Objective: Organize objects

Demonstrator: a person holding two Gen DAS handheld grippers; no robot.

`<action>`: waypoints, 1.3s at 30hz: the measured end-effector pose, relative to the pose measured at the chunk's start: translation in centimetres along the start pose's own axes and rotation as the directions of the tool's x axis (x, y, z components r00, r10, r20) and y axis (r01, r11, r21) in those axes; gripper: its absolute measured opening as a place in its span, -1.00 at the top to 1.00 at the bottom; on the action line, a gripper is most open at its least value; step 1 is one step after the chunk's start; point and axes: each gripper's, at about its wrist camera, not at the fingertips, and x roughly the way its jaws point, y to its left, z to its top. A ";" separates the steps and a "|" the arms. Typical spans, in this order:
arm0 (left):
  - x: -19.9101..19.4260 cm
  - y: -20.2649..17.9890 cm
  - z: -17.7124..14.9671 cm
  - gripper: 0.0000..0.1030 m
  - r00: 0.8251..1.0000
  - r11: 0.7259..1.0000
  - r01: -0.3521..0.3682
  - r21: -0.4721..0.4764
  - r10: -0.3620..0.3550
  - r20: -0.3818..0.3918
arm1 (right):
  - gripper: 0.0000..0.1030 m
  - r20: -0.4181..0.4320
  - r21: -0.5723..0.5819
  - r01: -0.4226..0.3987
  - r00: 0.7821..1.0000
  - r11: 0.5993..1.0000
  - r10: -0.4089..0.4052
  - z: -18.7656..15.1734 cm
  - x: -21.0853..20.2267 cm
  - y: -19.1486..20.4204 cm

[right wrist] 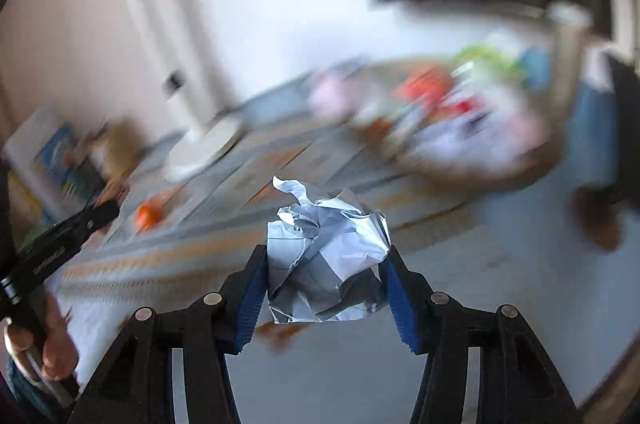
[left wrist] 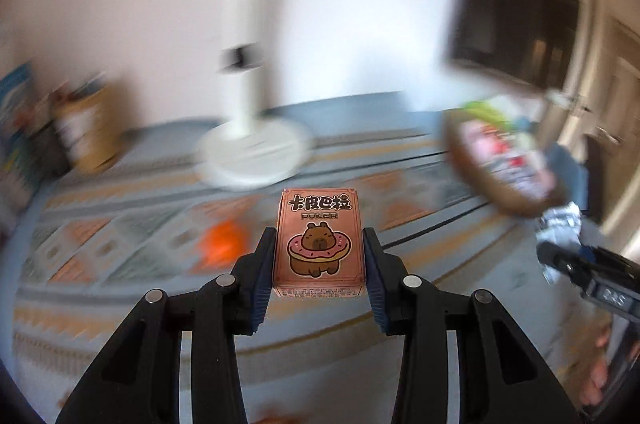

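My left gripper (left wrist: 319, 244) is shut on a pink box of playing cards (left wrist: 319, 236) with a capybara in a doughnut on it, held above the patterned cloth. My right gripper (right wrist: 326, 260) is shut on a crumpled ball of silver foil paper (right wrist: 326, 256), also held in the air. The right gripper and its foil (left wrist: 560, 224) show at the right edge of the left wrist view. The left gripper shows at the left edge of the right wrist view (right wrist: 64, 240). A round wicker basket (left wrist: 500, 163) full of mixed items stands to the right; it also shows in the right wrist view (right wrist: 460, 143).
A white lamp with a round base (left wrist: 256, 151) stands at the back of the table. An orange object (left wrist: 224, 240) lies on the patterned cloth (left wrist: 120, 244). Boxes and books (left wrist: 80, 131) stand at the back left. The background is blurred by motion.
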 end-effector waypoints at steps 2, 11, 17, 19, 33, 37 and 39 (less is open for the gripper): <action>1.2 -3.0 2.2 0.27 0.997 0.997 0.076 0.020 -0.076 -0.005 | -0.07 0.049 0.044 0.024 0.998 0.999 -0.026 1.7 -1.4 -2.6; 9.2 -10.3 11.2 0.27 0.968 0.968 0.250 0.021 -0.250 -0.015 | -0.08 0.074 0.164 0.100 0.991 0.981 -0.113 8.1 -0.5 -9.9; 14.5 -12.7 13.2 0.24 0.934 0.934 0.354 0.054 -0.350 -0.072 | -0.14 0.040 0.136 0.114 0.992 0.984 -0.120 9.9 2.6 -9.5; 16.1 -13.3 13.3 -0.07 0.912 0.914 0.402 0.055 -0.394 -0.117 | -0.41 0.043 0.121 0.120 0.991 0.985 -0.126 10.4 3.4 -9.3; 11.4 -8.9 12.3 -0.58 0.914 0.916 0.402 0.014 -0.400 -0.067 | -0.69 -0.006 0.251 0.127 0.992 0.960 -0.129 7.7 2.5 -10.7; 5.6 -4.6 11.5 -0.58 0.955 0.955 0.296 0.022 -0.296 0.028 | -0.69 0.013 0.254 0.137 0.989 0.957 -0.145 7.3 0.7 -9.0; 2.5 -1.9 10.5 -0.59 0.966 0.968 0.250 0.006 -0.250 0.066 | -0.69 0.031 0.240 0.106 0.993 0.965 -0.117 7.1 -0.1 -7.4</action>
